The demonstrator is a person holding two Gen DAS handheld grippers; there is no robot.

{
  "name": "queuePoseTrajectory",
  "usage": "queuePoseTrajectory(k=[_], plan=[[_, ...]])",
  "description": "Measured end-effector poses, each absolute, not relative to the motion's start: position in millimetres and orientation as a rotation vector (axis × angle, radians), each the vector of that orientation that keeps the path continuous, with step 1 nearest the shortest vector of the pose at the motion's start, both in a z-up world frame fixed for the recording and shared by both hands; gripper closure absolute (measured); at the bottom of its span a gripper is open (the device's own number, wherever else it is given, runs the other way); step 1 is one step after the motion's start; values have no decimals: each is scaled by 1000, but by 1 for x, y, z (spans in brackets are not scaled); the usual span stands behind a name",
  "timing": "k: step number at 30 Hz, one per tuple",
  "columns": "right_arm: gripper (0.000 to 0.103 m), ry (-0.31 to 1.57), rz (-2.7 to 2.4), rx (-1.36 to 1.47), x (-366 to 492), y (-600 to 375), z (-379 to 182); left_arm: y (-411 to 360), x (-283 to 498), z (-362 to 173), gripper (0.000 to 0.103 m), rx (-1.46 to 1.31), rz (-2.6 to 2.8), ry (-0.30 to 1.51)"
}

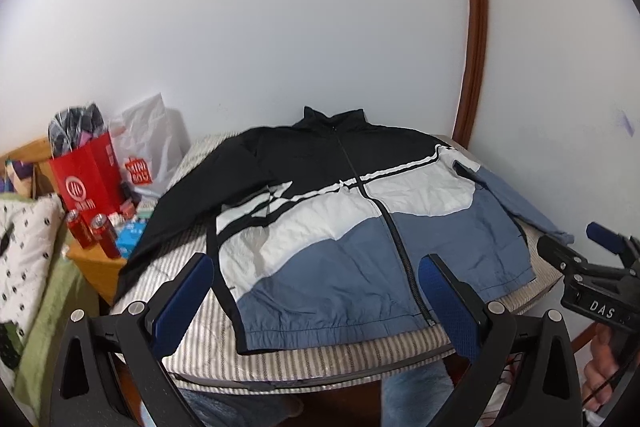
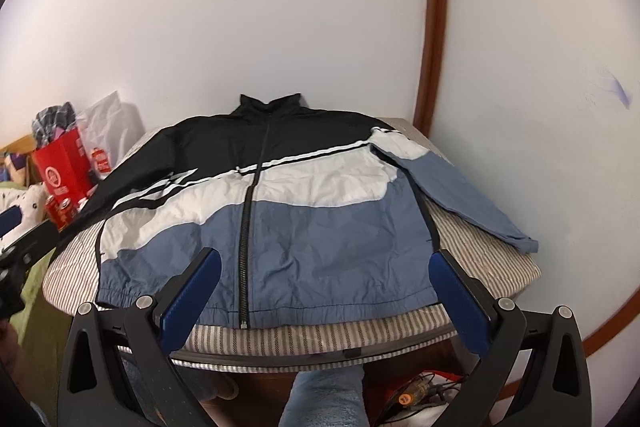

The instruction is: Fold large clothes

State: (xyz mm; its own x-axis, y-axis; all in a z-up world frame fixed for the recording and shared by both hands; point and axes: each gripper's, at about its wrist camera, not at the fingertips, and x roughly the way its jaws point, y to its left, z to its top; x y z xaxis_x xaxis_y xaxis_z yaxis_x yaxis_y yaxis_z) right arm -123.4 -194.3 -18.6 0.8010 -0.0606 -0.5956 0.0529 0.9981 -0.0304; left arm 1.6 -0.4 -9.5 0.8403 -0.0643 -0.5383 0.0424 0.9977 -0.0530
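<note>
A zipped jacket (image 1: pixel 320 227) in black, white and blue lies flat, front up, on a striped cushion (image 1: pixel 192 339), collar towards the wall. Its black sleeve (image 1: pixel 160 227) runs down the left side; its blue sleeve (image 2: pixel 472 195) lies out to the right. My left gripper (image 1: pixel 316 263) hovers open over the jacket's hem, nothing between its blue pads. In the right wrist view the jacket (image 2: pixel 280 227) fills the middle, and my right gripper (image 2: pixel 324 259) is open above the hem (image 2: pixel 280 311) too. The right gripper (image 1: pixel 596 239) also shows at the left view's right edge.
A red paper bag (image 1: pixel 86 179), a white plastic bag (image 1: pixel 152 143) and red cans (image 1: pixel 100 235) crowd a wooden nightstand (image 1: pixel 100 267) on the left. A patterned pillow (image 1: pixel 24 239) lies beside it. A white wall and brown door frame (image 1: pixel 476 27) stand behind. A person's jeans-clad knee (image 2: pixel 324 395) is below the cushion's front edge.
</note>
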Motion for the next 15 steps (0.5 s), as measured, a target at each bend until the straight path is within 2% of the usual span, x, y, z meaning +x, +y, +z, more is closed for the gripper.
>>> queuePoseTrajectory(k=[15], plan=[[1,630,-20,5,-105,-195,-24,19,29,-26,0,-62,-52,620]])
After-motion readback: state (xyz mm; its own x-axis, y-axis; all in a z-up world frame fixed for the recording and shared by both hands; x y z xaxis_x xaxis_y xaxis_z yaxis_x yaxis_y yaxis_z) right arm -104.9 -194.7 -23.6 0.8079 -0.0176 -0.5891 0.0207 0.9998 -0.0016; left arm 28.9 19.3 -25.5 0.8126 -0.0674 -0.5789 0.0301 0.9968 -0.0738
